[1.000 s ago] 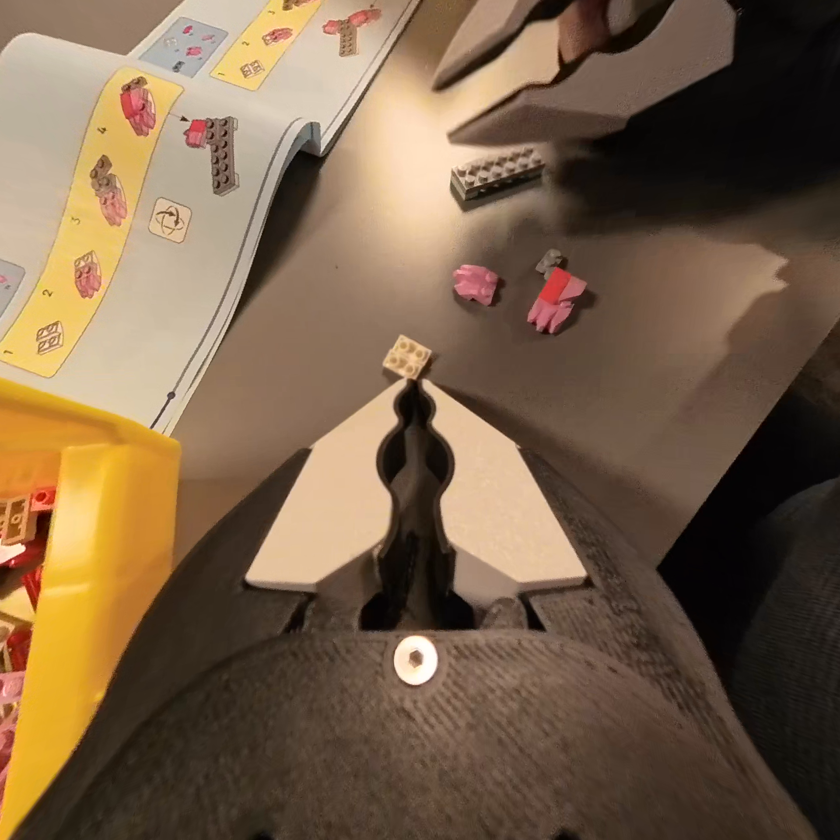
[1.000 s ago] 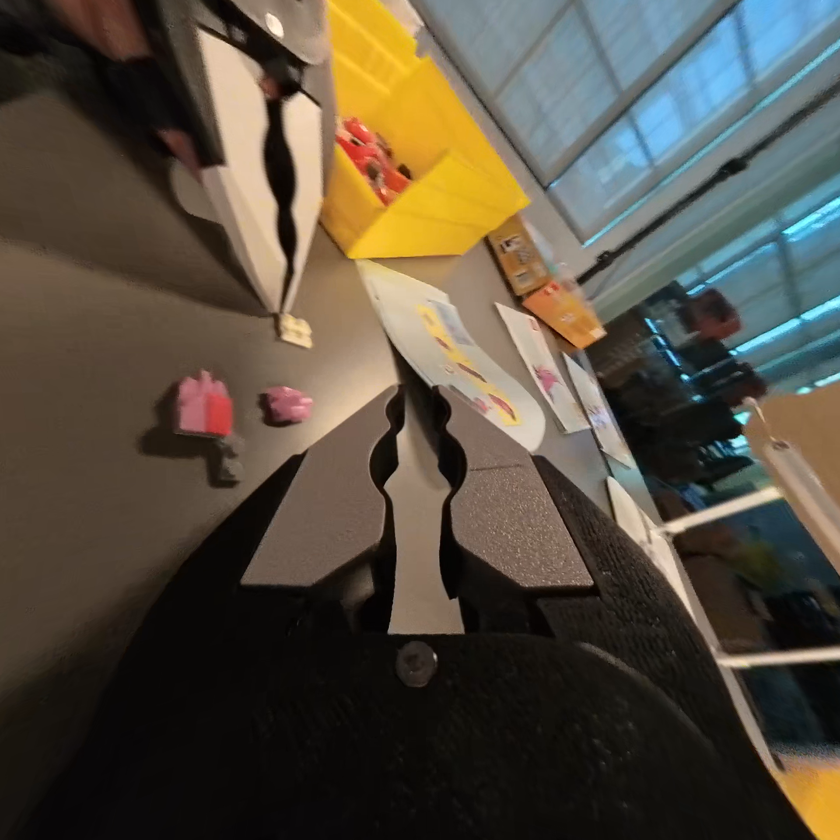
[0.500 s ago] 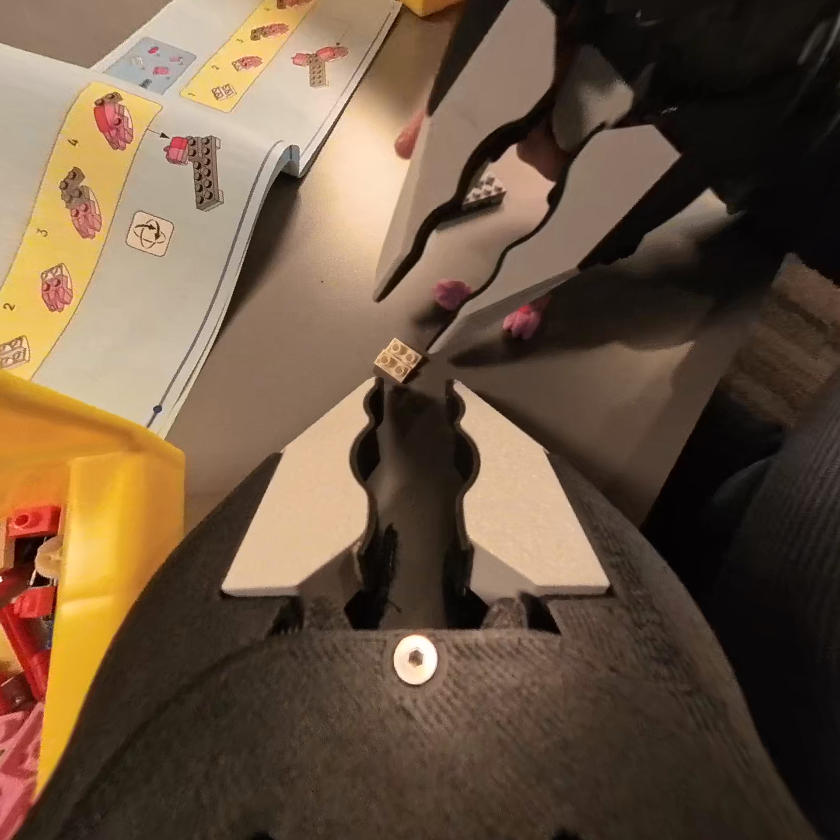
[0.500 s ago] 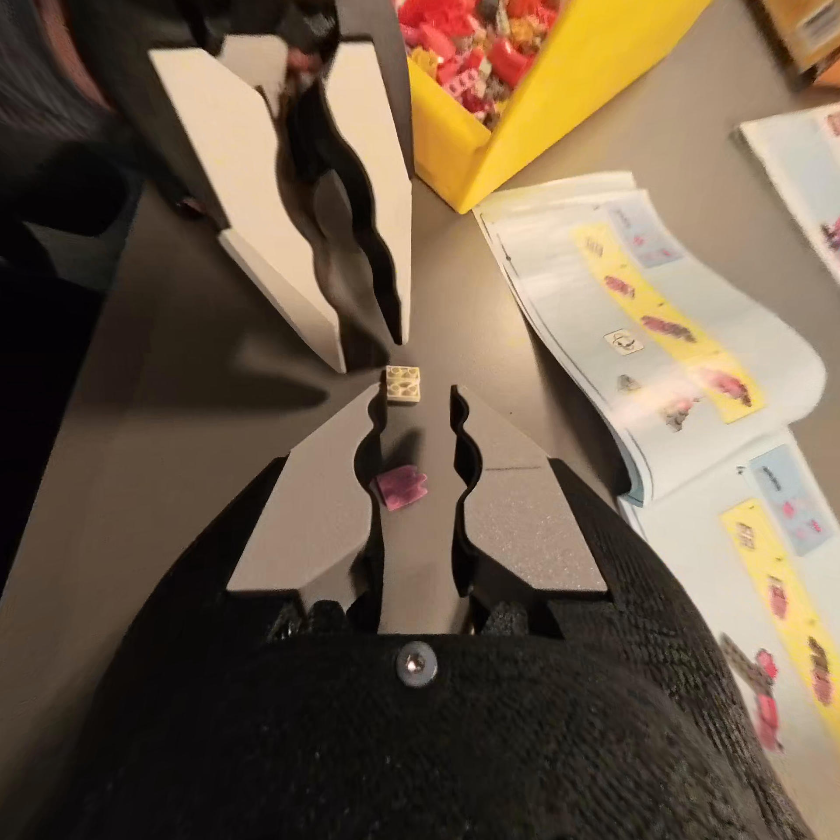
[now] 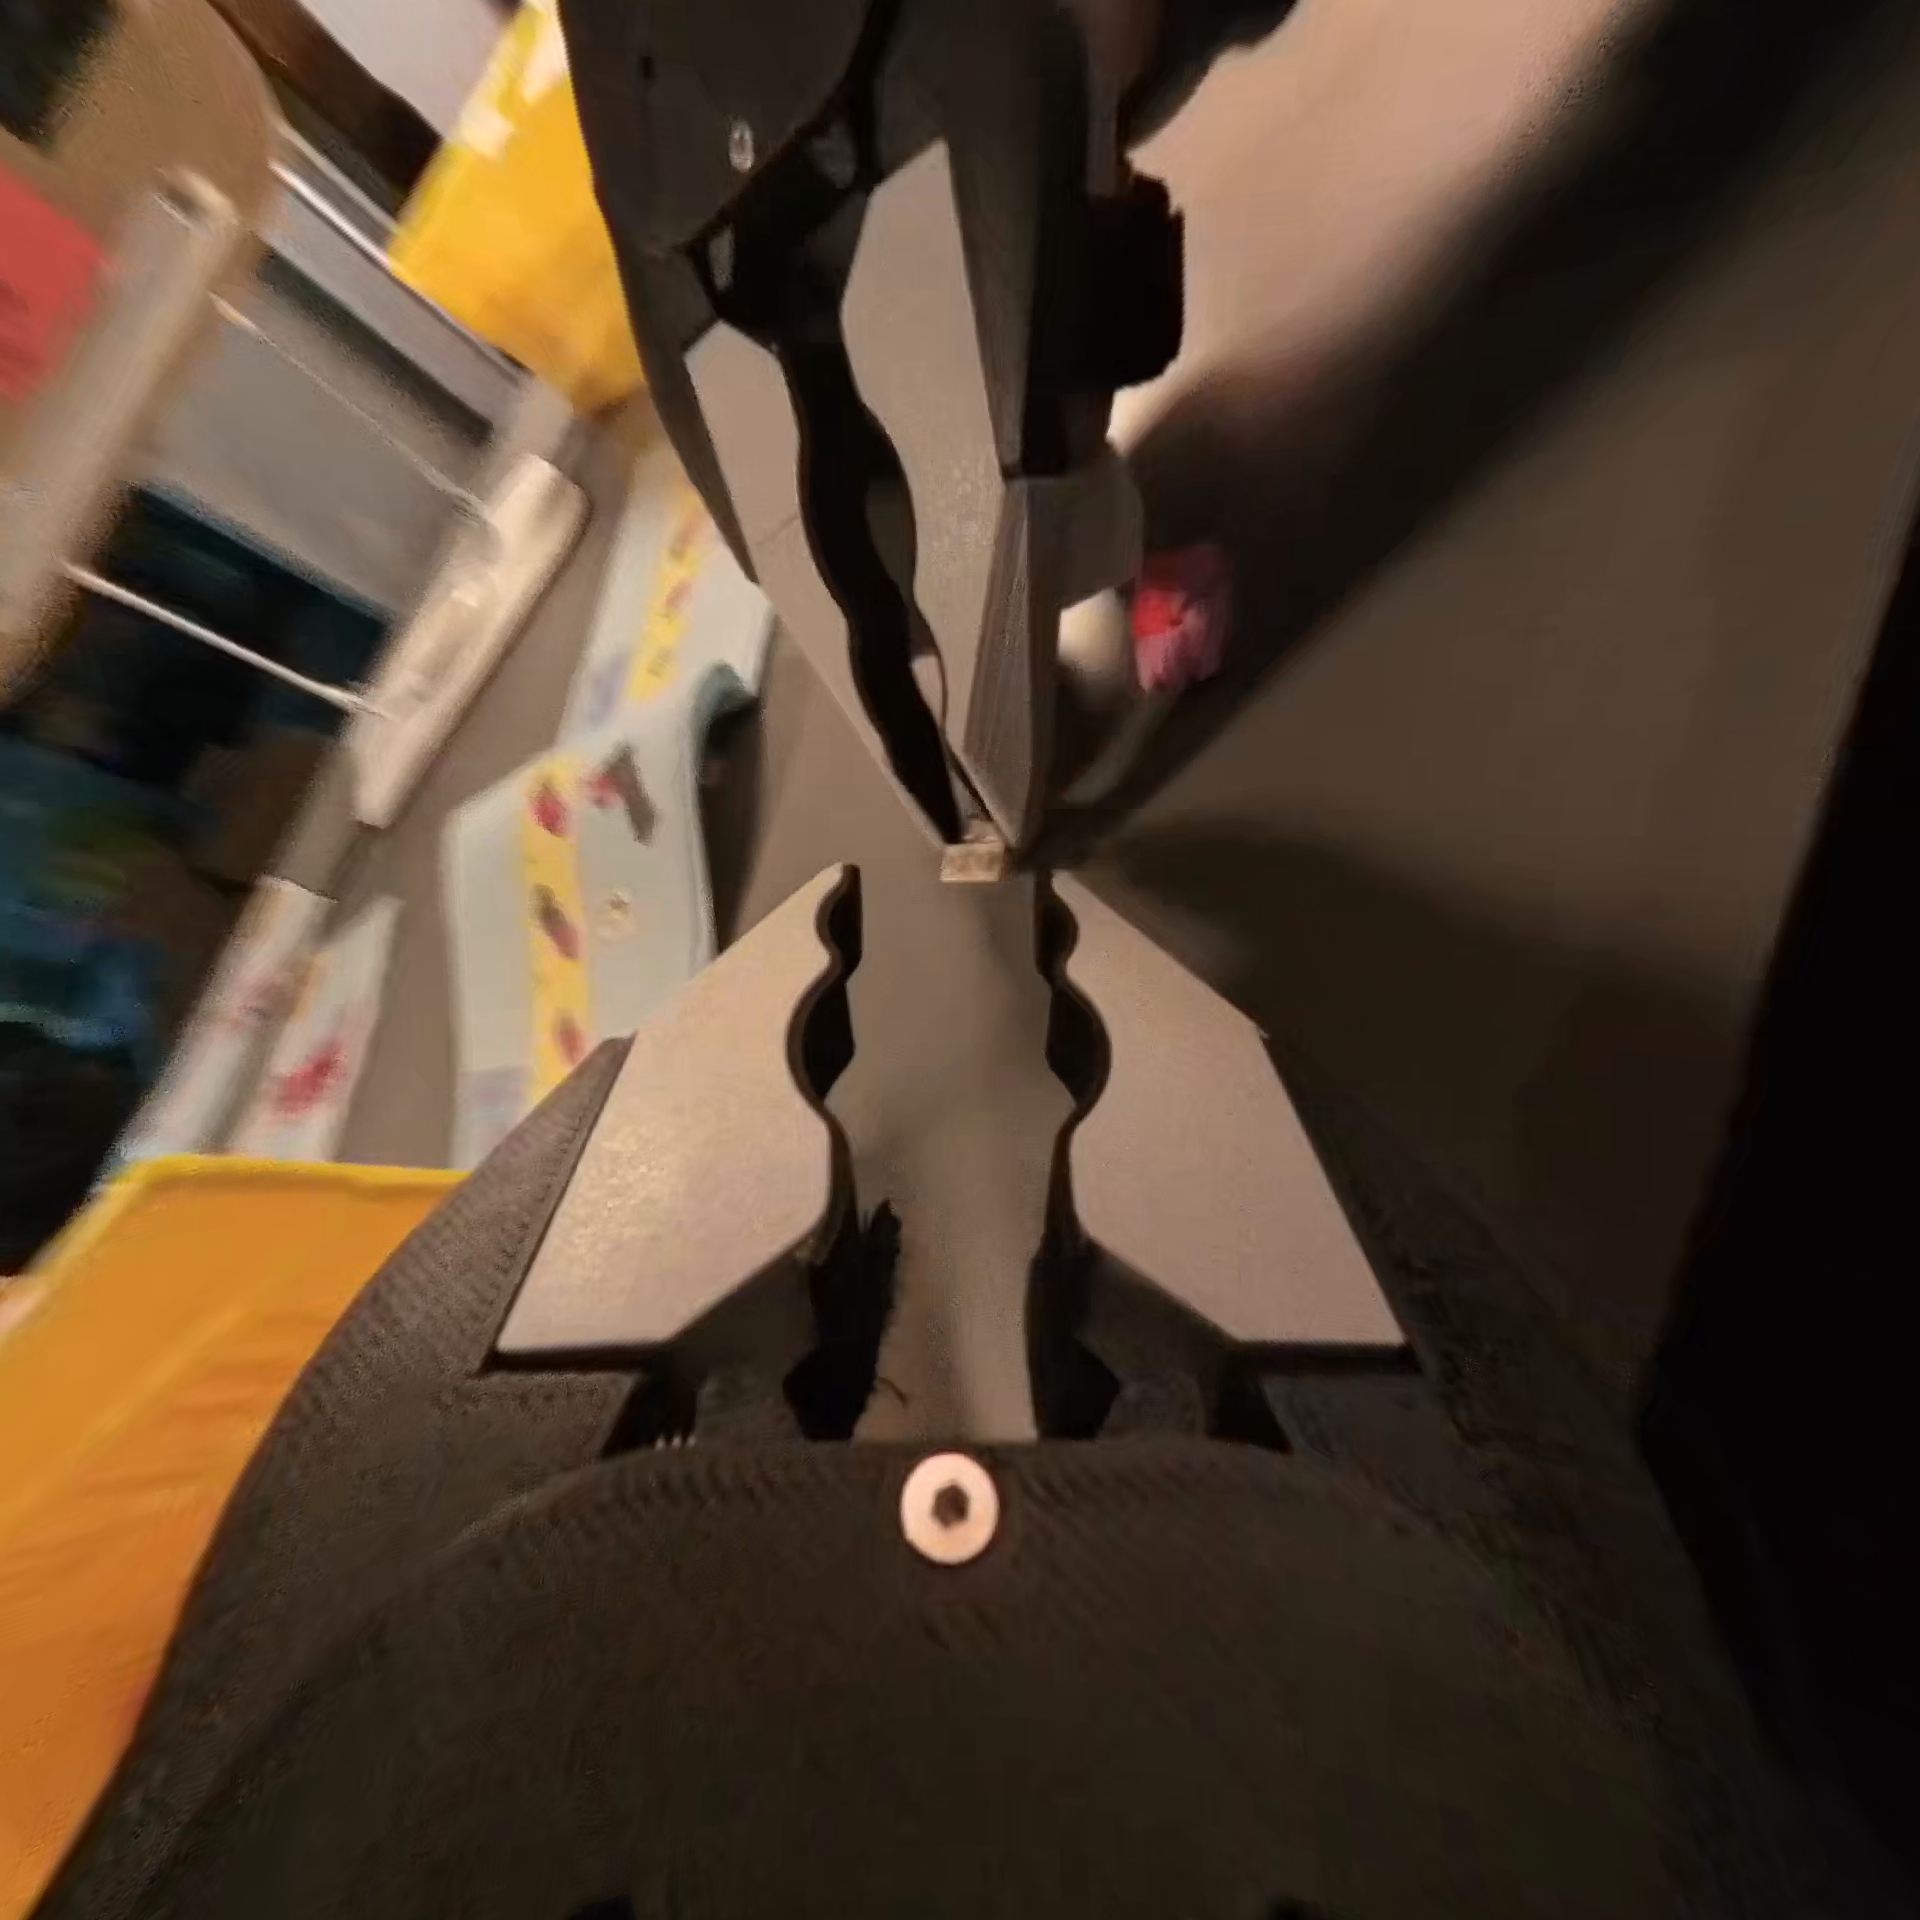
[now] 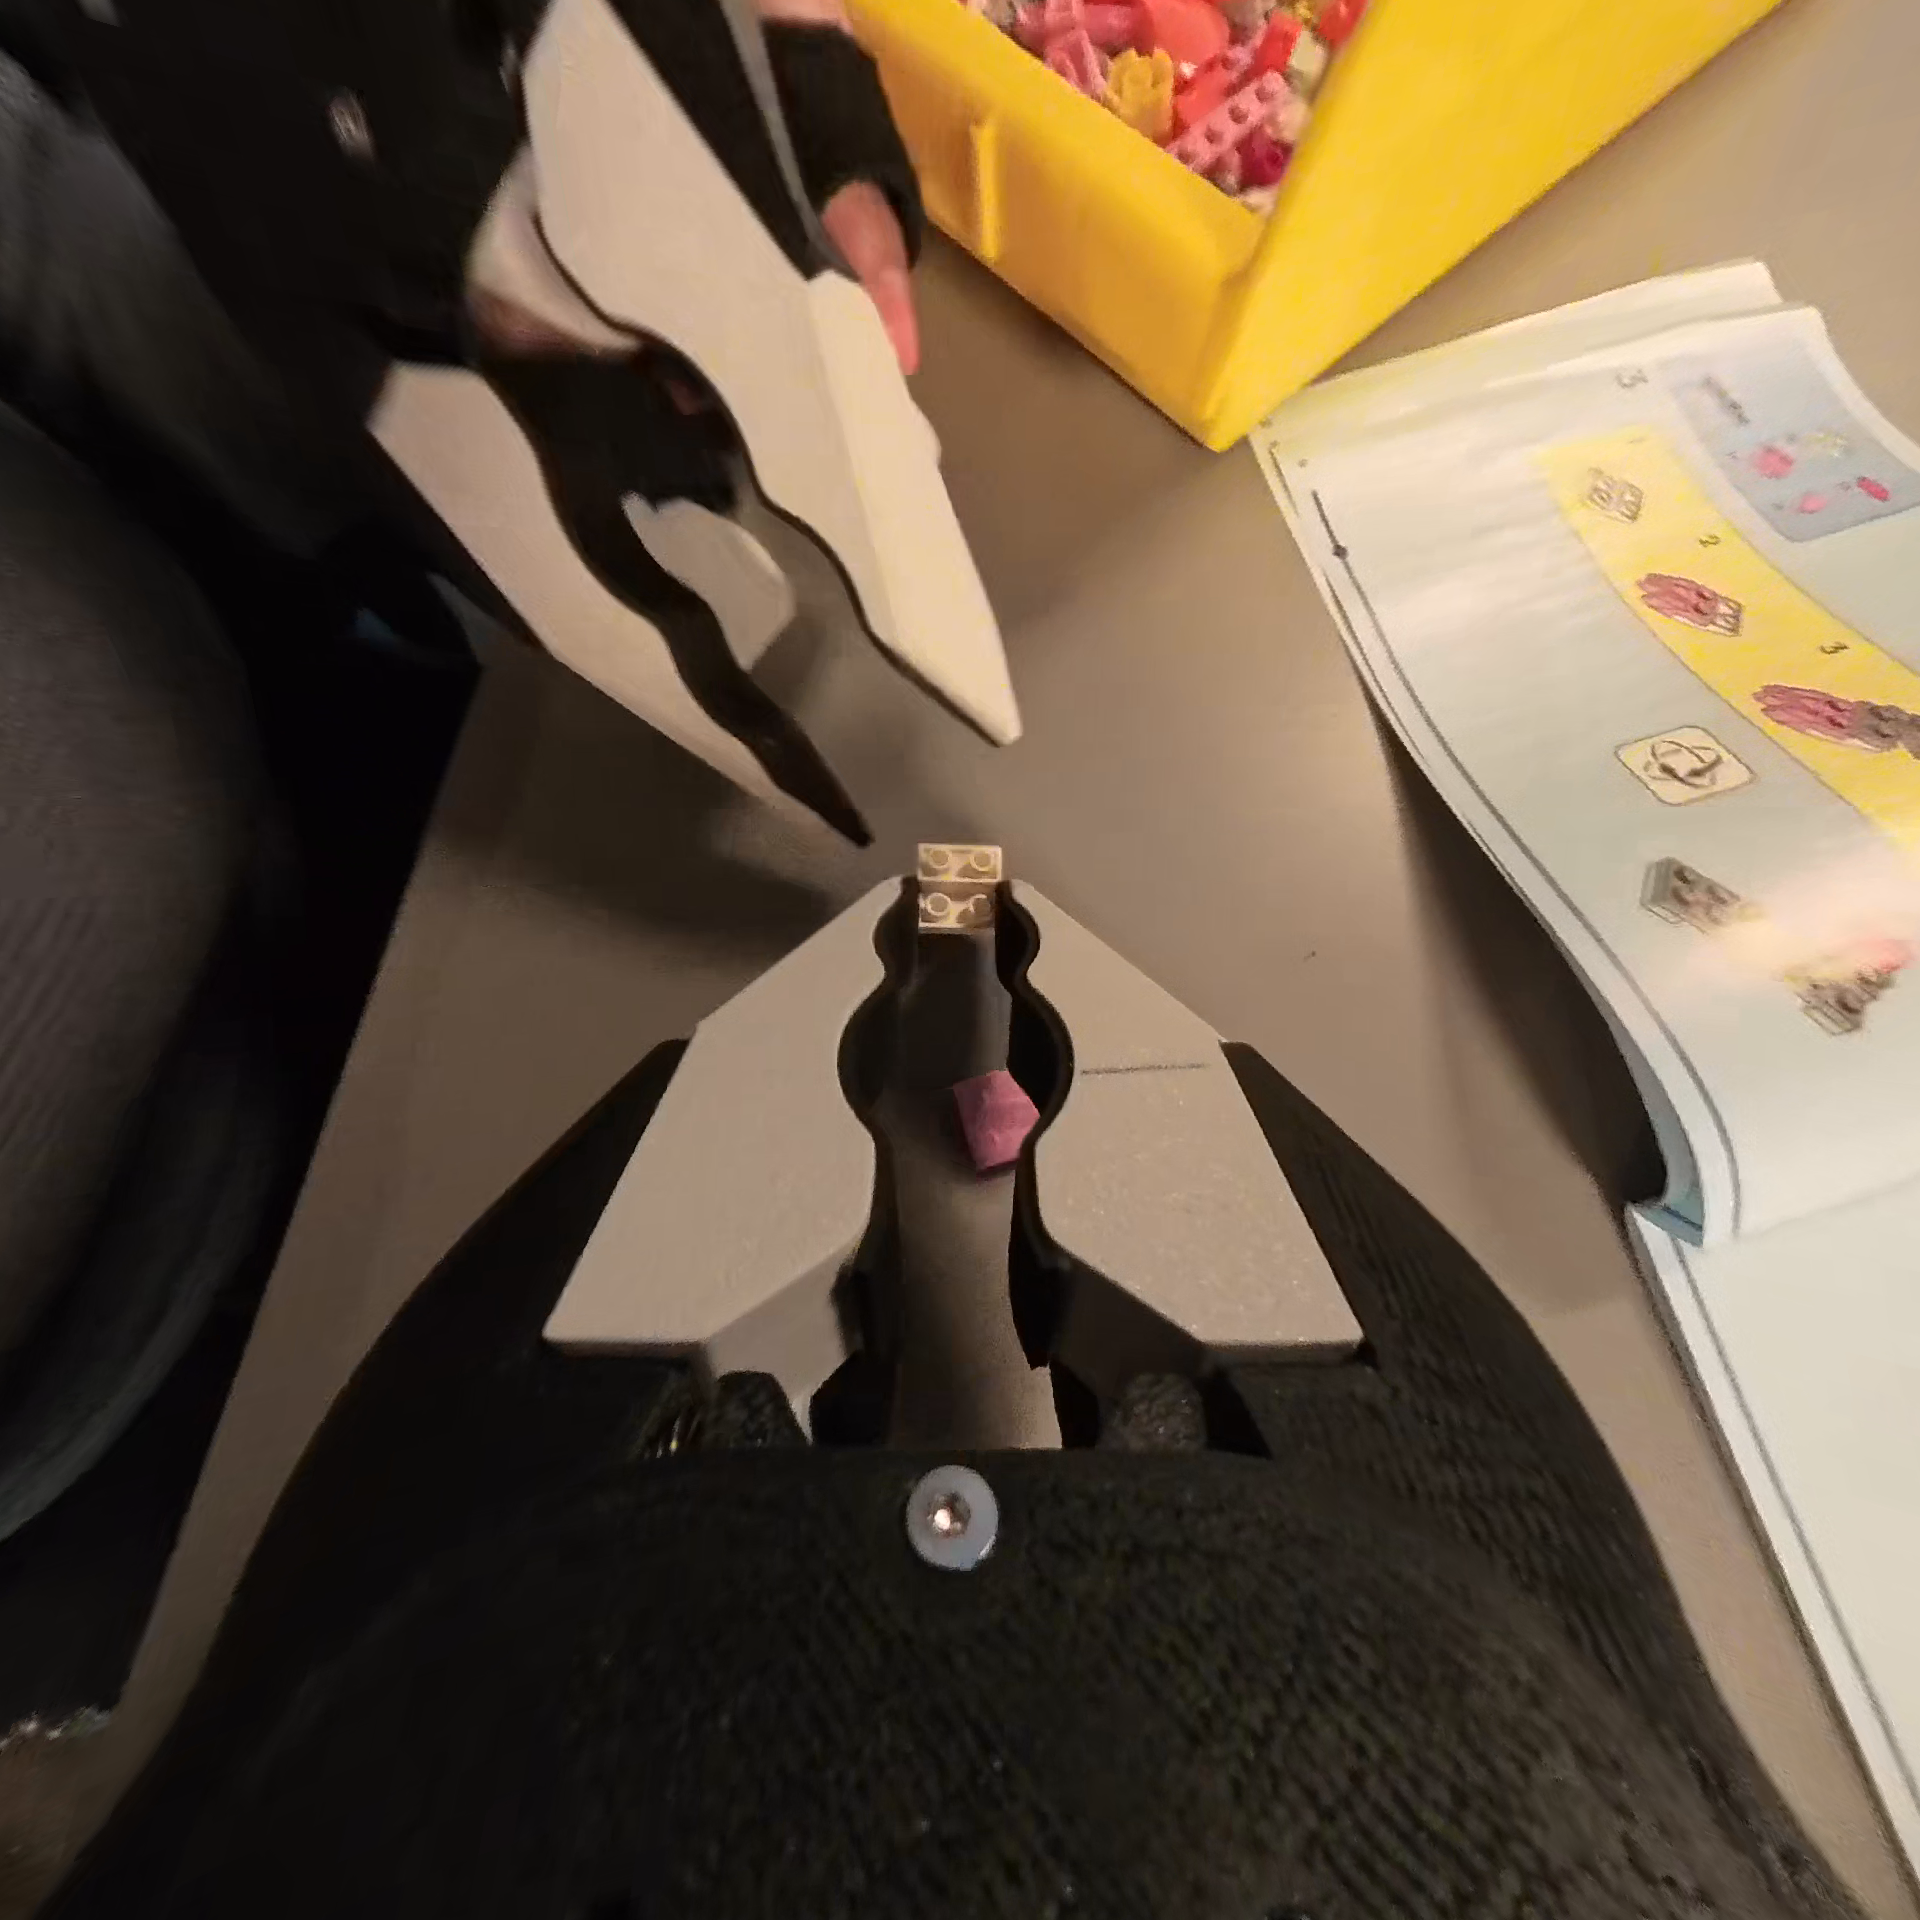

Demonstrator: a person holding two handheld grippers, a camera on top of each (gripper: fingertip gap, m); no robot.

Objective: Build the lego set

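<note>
Tan and small, a studded brick [image 5: 971, 862] sits at the centre of the left wrist view, pinched between the tips of the right gripper [image 5: 977, 831], which reaches down from the top of the frame. The left gripper [image 5: 948, 894] in the lower half stands with its fingers [image 5: 727, 1091] spread apart and nothing between them; the brick lies just beyond its tips, closer to the right-hand one. A yellow bin [image 5: 156, 1403] fills the lower left corner, its contents out of sight, and a second yellow shape [image 5: 520, 208] blurs at the upper left. An open instruction booklet [image 5: 582, 883] lies left of centre on the grey table [image 5: 1455, 727], and a pink and red piece [image 5: 1179, 623] shows to the right of the upper gripper.

Seen from the right wrist view, the right gripper [image 6: 958, 904] has both fingertips pressed against the sides of the tan brick [image 6: 958, 883], whose front half sticks out past them. A purple piece [image 6: 992, 1124] lies on the table [image 6: 1195, 623] further back between the fingers. The left gripper [image 6: 935, 790] enters from the upper left, its fingers parted and bare, held by a hand [image 6: 862, 208] in a dark fingerless glove. The yellow bin [image 6: 1195, 239] at the top holds a heap of pink, red and yellow bricks [image 6: 1174, 62]. The booklet [image 6: 1662, 779] runs down the right edge.
</note>
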